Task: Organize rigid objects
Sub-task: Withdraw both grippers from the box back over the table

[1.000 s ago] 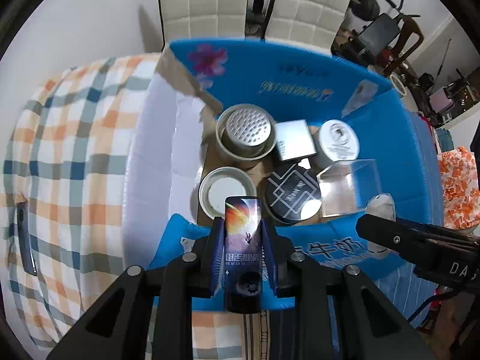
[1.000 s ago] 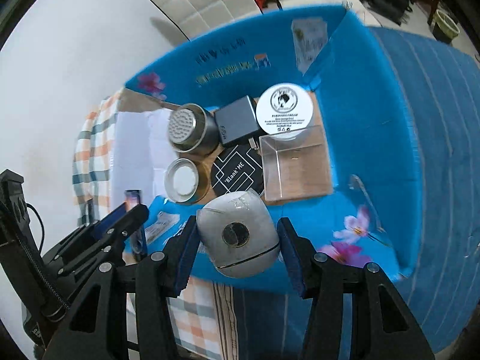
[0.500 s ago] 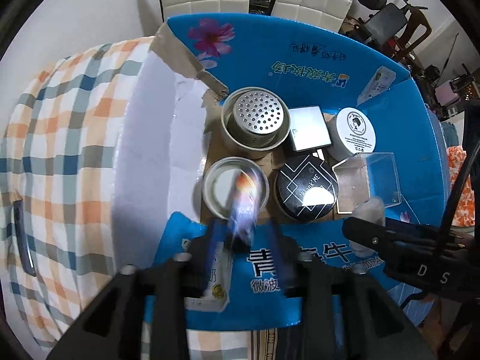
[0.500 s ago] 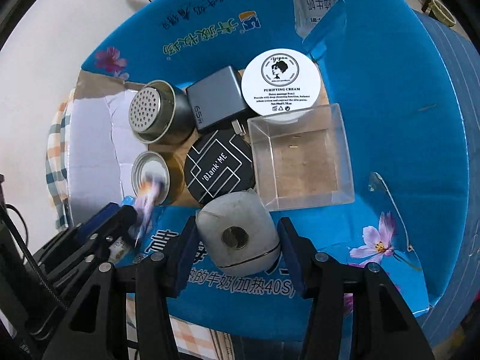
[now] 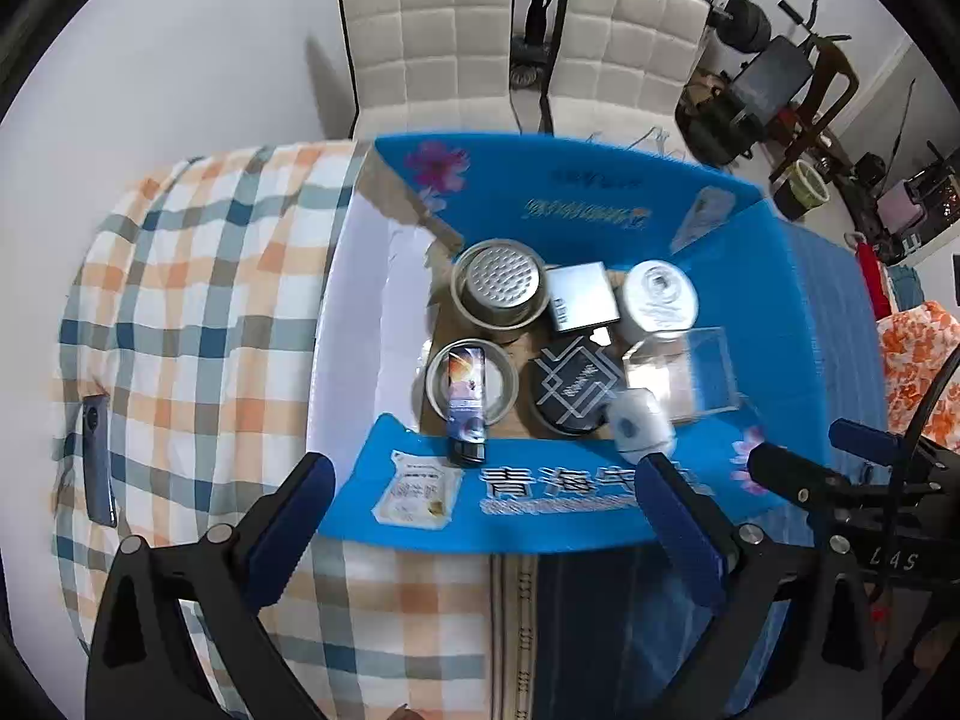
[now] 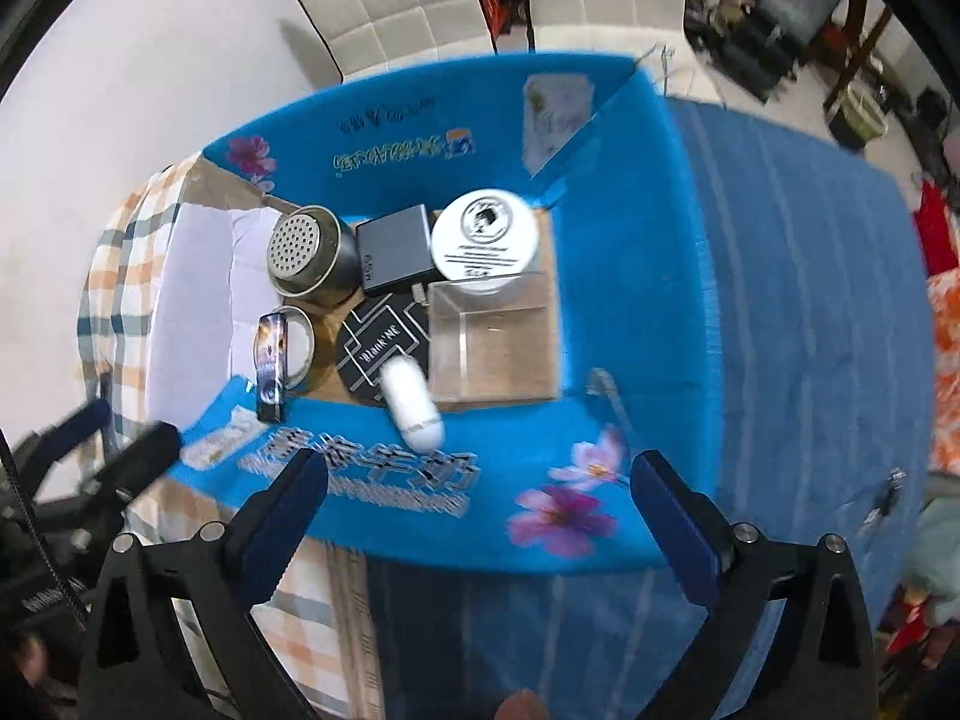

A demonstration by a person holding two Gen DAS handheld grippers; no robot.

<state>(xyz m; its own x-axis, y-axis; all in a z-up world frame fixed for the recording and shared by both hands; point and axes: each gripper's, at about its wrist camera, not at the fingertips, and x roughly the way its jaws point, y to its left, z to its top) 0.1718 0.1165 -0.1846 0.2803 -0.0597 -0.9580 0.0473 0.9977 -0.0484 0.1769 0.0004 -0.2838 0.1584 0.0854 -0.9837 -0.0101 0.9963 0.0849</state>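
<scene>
Below, both tongs opening, nothing between them: left gripper [image 5: 480, 498], right gripper [image 6: 480, 480]. Slim printed black lighter [image 5: 465, 402] and white rounded capsule [image 6: 411, 402] lie inside blue cardboard box [image 5: 798, 312]. Only left view shows grey phone [image 5: 96, 459] on the checked cloth.

place: home dining room | cues: padded chairs [image 5: 432, 36], checked tablecloth [image 5: 198, 312], exercise bike [image 5: 774, 78]

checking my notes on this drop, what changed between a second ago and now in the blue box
Both grippers let go. The left gripper released the slim printed case, which now leans on the small tin. The right gripper released the white capsule, which now rests against the near wall by the black patterned tin. Both sets of jaws are opening, empty. The strainer cup, grey charger, cream jar and clear box stayed put.
</scene>
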